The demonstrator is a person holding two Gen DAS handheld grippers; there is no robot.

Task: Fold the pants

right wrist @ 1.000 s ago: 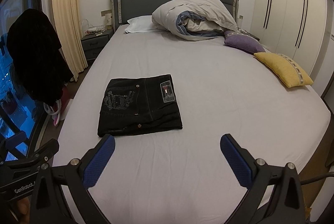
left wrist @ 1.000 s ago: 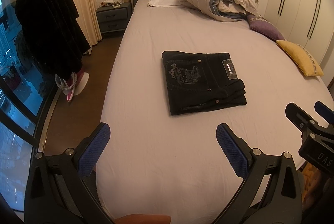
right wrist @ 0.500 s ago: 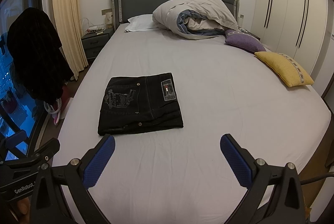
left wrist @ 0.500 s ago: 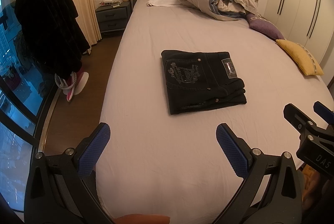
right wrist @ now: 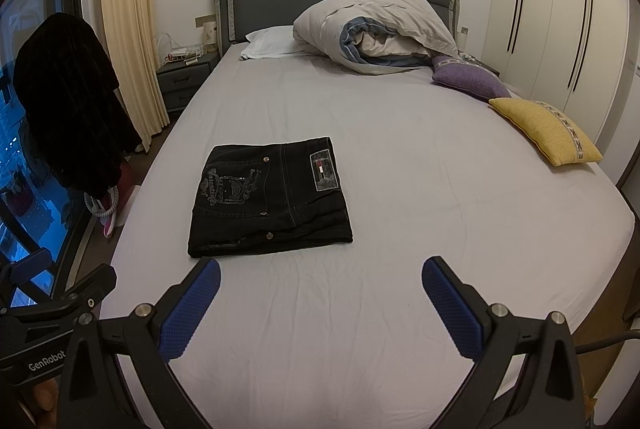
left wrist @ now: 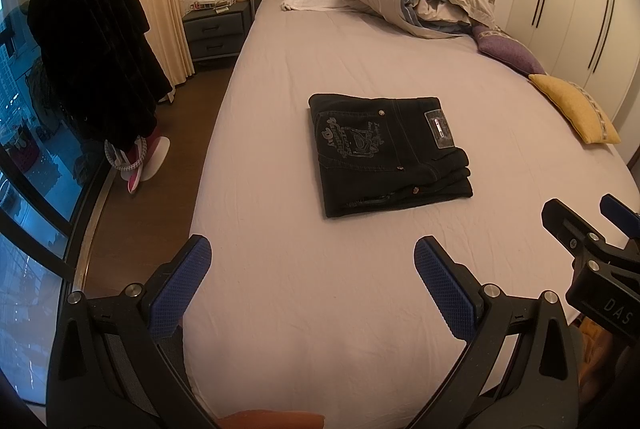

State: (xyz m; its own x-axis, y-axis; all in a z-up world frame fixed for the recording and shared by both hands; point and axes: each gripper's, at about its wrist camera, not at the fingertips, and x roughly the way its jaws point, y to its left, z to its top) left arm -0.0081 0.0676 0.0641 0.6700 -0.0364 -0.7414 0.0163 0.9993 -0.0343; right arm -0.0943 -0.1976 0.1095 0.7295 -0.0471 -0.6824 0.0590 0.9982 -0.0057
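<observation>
Lying folded into a neat dark rectangle, the pants (left wrist: 386,153) sit at the centre of the left wrist frame on the bed (left wrist: 320,289), pocket embroidery and waistband label facing up. Both tools hang short of them over bare sheet: the left gripper (left wrist: 312,261) with jaws spread wide and nothing between them, the right gripper (right wrist: 320,281) likewise wide and empty. A yellow cushion (right wrist: 546,131) rests at the right edge of the right wrist frame.
</observation>
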